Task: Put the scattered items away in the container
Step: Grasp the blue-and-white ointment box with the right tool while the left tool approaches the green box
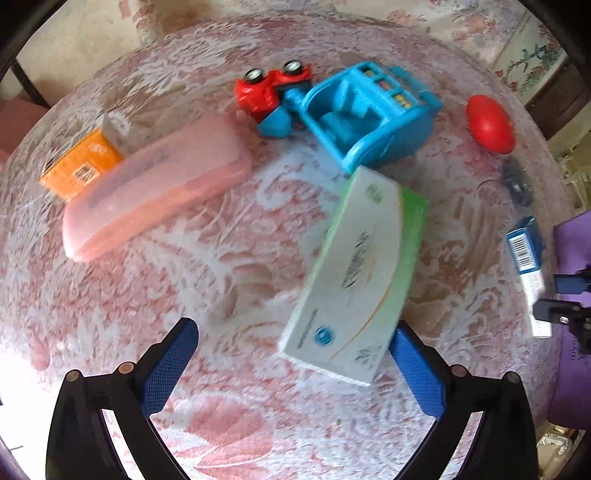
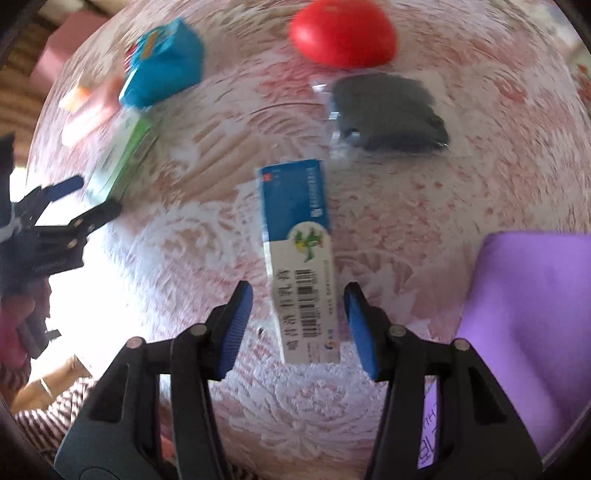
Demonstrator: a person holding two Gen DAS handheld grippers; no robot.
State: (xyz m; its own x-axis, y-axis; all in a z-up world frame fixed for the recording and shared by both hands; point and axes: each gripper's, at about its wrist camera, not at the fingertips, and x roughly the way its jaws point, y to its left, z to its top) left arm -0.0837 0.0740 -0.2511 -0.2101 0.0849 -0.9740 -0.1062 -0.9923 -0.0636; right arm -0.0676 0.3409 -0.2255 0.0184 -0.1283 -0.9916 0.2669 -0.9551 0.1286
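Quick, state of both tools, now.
Left tool: open, holding nothing; green-and-white cardboard box lies between its fingers.
Right tool: open, straddling blue-and-white cardboard box, not gripping.

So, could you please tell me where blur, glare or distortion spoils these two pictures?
Left wrist view: fisheye bends the table rim; green-and-white box smeared by motion. Right wrist view: blurrier overall, worst on the red ball and blue toy; glare whitens the cloth at left.

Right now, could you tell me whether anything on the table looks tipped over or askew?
Yes: the blue toy cart lies tipped on its side behind the green and white box, and the red toy vehicle hitched to it has its wheels facing up.
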